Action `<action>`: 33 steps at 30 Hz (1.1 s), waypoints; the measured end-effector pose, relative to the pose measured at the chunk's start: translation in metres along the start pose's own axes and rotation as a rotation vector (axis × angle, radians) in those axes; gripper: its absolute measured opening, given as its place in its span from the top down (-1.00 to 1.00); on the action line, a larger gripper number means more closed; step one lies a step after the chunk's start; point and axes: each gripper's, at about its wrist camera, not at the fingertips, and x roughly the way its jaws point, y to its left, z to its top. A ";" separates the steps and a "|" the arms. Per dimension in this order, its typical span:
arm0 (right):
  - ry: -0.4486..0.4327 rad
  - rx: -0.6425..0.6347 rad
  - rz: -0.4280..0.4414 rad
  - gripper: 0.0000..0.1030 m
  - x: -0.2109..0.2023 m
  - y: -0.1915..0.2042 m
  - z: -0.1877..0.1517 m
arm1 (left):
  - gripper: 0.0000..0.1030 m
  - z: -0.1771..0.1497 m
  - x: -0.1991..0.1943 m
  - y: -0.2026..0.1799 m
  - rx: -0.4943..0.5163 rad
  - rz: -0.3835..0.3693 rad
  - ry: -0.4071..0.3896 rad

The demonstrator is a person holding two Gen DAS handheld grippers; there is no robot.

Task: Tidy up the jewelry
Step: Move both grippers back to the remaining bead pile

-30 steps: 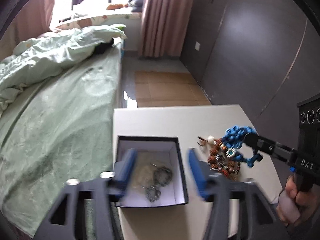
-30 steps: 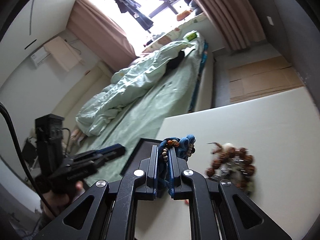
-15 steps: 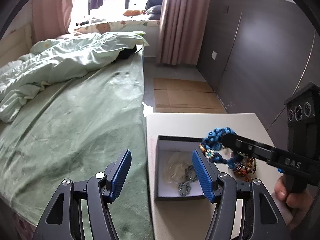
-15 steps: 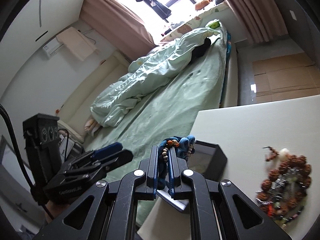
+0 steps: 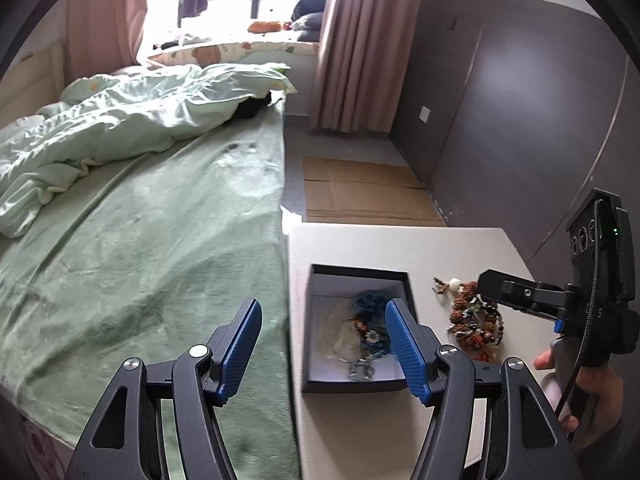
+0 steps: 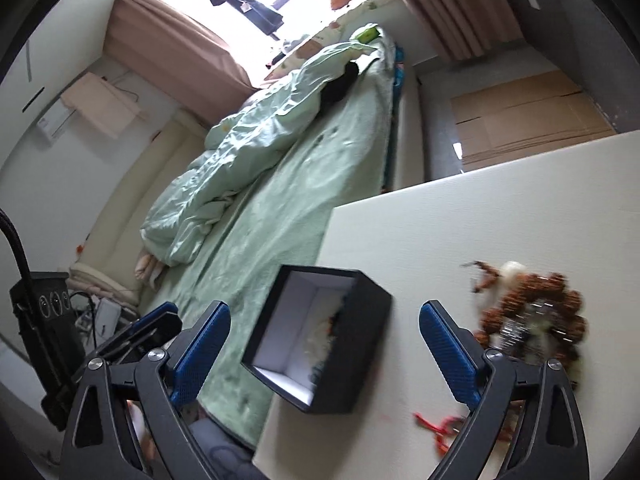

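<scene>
We see a black box [image 5: 356,385] with a white lining sitting on the pale desk [image 5: 400,244], near the desk's edge beside the bed [image 5: 140,240]. Its open top faces up, and its sides run roughly square to that edge. Inside lies a blue braided bracelet [image 5: 370,320], stretched lengthwise from the far wall of the box toward the near one, with a small flower charm near its middle and a silvery chain piece at its near end. A pale, thin loop lies next to it on the lining.

Our left tongs [image 5: 322,354] hang wide apart and hold nothing; one blue pad sits over the bed, the other overlaps the box's right wall in the left wrist view. Our right tongs [image 6: 324,356] are also spread wide and empty, with the box between the pads in the right wrist view.

To the right of the box, apart from it, a heap of brown beaded jewelry [image 5: 474,322] rests on the desk. A red strand [image 6: 438,426] lies near it, blurred. Flattened cardboard [image 5: 360,192] covers the floor beyond the desk.
</scene>
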 end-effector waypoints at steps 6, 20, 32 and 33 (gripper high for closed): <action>-0.020 -0.016 -0.050 -0.86 -0.036 -0.015 -0.005 | -0.28 -0.002 0.008 -0.021 0.026 -0.040 0.012; -0.008 0.043 -0.160 -0.86 -0.077 -0.068 -0.016 | -0.28 -0.007 0.027 -0.084 0.115 -0.148 0.037; 0.012 0.124 -0.205 -0.45 -0.090 -0.108 -0.024 | -0.28 -0.009 0.056 -0.129 0.180 -0.176 0.089; 0.026 0.141 -0.206 -0.38 -0.086 -0.114 -0.026 | -0.28 -0.009 0.058 -0.130 0.177 -0.183 0.094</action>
